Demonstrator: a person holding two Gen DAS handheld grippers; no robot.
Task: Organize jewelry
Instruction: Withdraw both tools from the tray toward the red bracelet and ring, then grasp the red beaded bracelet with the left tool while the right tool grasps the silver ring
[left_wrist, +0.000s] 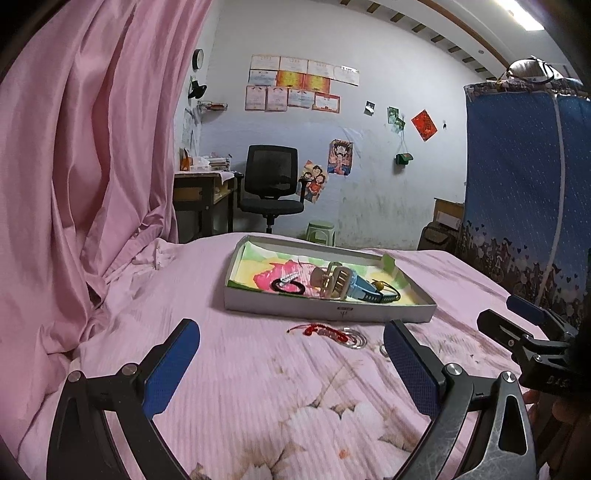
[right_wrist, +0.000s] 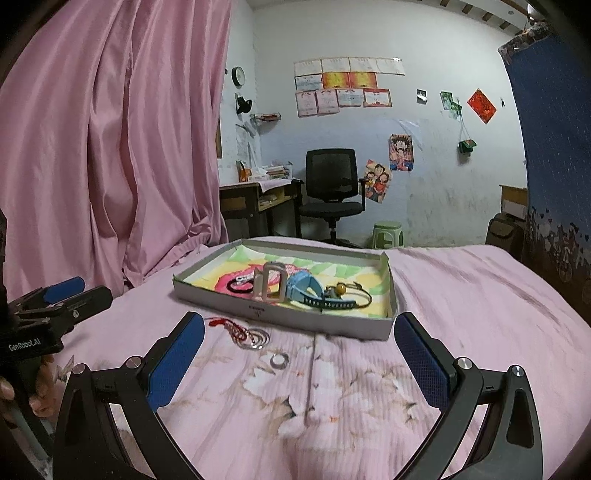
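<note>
Since the ring (right_wrist: 279, 360) and red-cord pendant (right_wrist: 251, 338) lie on the bed outside the tray (right_wrist: 295, 317), I hold both hand-held grippers, left (left_wrist: 291, 363) and right (right_wrist: 299, 360), spread and empty over them.

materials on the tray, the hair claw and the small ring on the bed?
Tray: looks like grey cardboard, matte, thin folded walls with a torn corner; a printed colourful sheet lines it.
Hair claw: likely plastic, pale beige, smooth with a slight sheen, moulded thick bars.
Small ring: probably metal, silvery with bright glints; too small to be sure.
</note>
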